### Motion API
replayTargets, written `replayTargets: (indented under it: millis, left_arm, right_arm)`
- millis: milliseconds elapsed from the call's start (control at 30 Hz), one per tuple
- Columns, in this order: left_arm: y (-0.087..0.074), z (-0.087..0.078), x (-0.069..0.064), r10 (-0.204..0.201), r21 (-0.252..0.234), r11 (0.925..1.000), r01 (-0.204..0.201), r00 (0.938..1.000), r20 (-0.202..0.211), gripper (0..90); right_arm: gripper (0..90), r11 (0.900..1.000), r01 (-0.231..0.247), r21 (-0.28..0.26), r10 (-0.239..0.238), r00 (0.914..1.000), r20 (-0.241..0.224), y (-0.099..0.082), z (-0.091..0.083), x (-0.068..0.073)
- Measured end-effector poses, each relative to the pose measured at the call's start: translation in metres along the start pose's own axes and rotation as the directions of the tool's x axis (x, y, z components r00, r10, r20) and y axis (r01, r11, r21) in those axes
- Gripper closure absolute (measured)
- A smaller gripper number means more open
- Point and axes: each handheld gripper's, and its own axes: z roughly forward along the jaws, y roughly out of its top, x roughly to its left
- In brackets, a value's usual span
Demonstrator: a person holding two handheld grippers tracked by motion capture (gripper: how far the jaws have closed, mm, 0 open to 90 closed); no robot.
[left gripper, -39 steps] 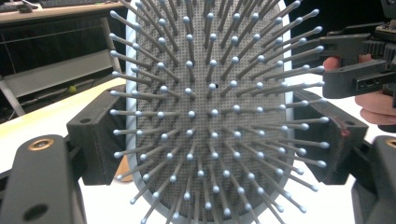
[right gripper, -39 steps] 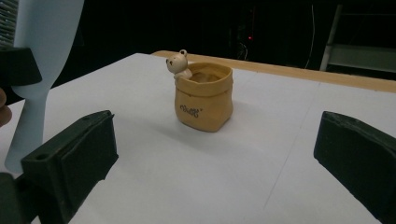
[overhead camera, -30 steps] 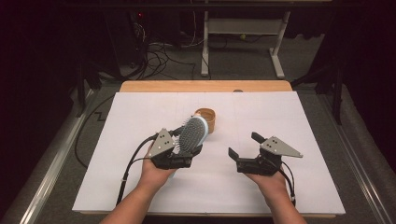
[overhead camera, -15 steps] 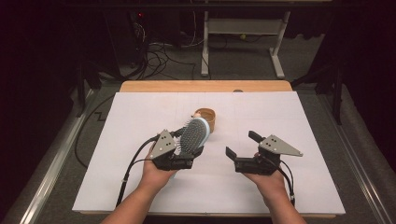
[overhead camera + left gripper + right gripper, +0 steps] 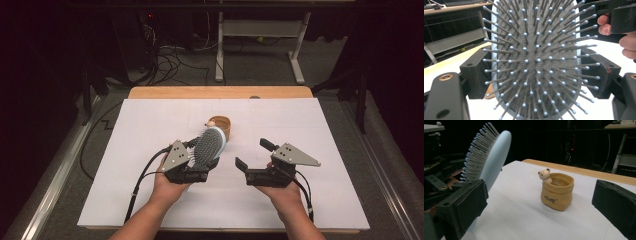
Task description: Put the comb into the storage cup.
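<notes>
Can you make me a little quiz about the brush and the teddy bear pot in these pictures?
1. True or false: the left gripper holds the hairbrush by its head.
2. What peeks over the rim of the yellow pot? A) a bear B) a duck C) a spoon
3. Fill the gap: the right gripper has its jaws ____, with nothing between them.

Key:
1. True. In the left gripper view the jaws sit on both sides of the brush head, bristles facing the camera.
2. A. A small white bear looks out of the pot.
3. Open. The pot stands on the white table beyond them.
</notes>
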Motion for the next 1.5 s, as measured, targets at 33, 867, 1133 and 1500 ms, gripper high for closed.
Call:
replayTargets:
  millis: [33, 867, 1133, 1500]
  left_arm:
    - [0.000, 0.000, 0.000, 0.000, 0.000, 1.0000, 0.000, 1.0000, 0.001, 20.0]
    - [0.001, 0.004, -0.013, 0.017, -0.002, 0.9999, -0.017, 0.9995, 0.027, 20.0]
    - [0.001, 0.005, -0.016, 0.017, -0.003, 0.9999, -0.017, 0.9994, 0.030, 20.1]
    - [0.001, 0.006, -0.018, 0.022, -0.001, 0.9998, -0.022, 0.9991, 0.037, 20.0]
  right_arm:
    - [0.2, 1.0000, 0.002, -0.002, -0.002, 1.0000, -0.004, 0.001, 0.000, 0.001]
    - [2.7, 0.9996, -0.022, -0.017, 0.021, 0.9949, -0.098, 0.014, 0.013, 0.025]
    - [5.0, 0.9993, -0.035, -0.015, 0.033, 0.9927, -0.116, 0.017, 0.022, 0.030]
    - [9.1, 0.9988, -0.049, -0.009, 0.047, 0.9895, -0.137, 0.021, 0.033, 0.035]
